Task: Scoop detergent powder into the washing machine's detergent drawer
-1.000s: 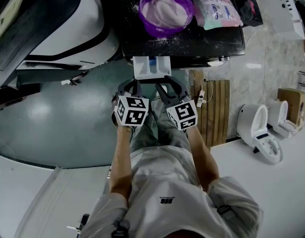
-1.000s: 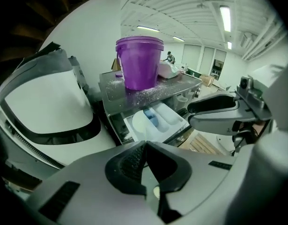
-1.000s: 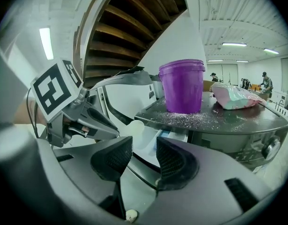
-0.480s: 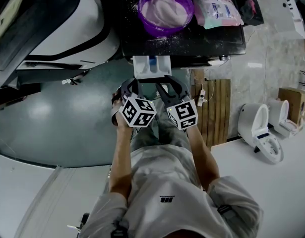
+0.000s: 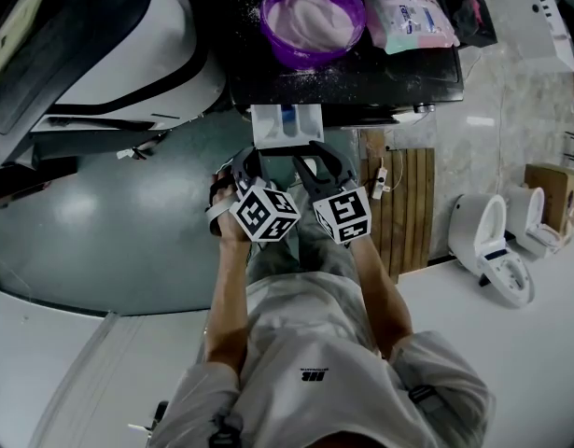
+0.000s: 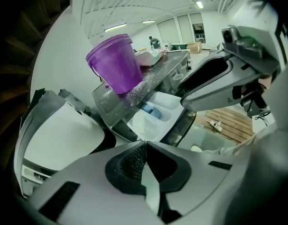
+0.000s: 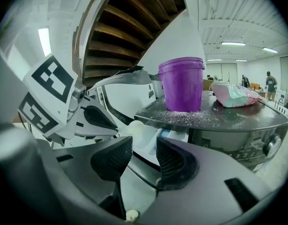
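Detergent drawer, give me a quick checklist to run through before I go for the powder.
1. Detergent drawer pulled out: ok.
2. Purple bucket open, with powder showing inside: ok.
3. Left hand-held gripper ready to grasp: not ok, its jaws are shut with nothing between them.
4. Right hand-held gripper ready to grasp: ok, jaws apart and empty.
5. Something to scoop with: cannot tell, none shows in any view.
6. Machine top clean: not ok, spilled grains lie around the bucket.
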`<state>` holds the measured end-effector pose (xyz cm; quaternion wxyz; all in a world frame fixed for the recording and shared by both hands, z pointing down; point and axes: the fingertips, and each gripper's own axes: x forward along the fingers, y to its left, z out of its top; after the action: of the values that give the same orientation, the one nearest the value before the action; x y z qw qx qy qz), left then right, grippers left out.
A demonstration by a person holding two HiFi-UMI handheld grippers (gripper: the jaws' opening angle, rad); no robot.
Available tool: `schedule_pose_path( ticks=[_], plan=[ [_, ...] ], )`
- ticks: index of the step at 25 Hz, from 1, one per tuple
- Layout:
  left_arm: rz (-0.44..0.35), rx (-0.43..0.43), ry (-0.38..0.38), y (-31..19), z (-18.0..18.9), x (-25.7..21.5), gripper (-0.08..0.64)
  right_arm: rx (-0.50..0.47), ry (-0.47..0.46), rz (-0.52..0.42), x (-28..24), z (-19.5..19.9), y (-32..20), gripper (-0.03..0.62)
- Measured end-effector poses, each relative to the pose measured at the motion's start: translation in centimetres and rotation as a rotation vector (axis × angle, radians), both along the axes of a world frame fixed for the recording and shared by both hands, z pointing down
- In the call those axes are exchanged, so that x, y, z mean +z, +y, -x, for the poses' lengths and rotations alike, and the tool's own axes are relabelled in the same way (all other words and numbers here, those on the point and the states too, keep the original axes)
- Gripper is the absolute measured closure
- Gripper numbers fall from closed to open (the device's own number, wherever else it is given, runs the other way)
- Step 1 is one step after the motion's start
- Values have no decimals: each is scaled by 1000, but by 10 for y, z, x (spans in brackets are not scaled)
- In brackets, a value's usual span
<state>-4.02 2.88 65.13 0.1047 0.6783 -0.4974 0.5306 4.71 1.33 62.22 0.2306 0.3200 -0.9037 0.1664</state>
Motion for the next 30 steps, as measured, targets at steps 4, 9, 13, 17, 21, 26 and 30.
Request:
schedule_pose_path(
  ticks=[4,9,13,17,21,26,30],
  plan=[
    [-1,12,-10,0,0,0,545,2,1,0,1,1,0,433],
    [-14,14,-23,-2,2,-3,545,6,-1,-2,0,2,-1,433],
    [-18,13,-20,-4,0,1,545,9,0,-1,1,3,-2,433],
    [-5,16,-26,-5,0,1,545,11,2,-3,0,4,-2,433],
    [-9,7,-18,-3,1,-3,545,15,2,-9,-2,4,-5,433],
    [-1,13,-10,-2,-1,-2,545,17,13,-10,-1,4,-6,433],
    [-1,-2,7,0,0,-1,545,20,15,-15,-2,4,-6,433]
  ],
)
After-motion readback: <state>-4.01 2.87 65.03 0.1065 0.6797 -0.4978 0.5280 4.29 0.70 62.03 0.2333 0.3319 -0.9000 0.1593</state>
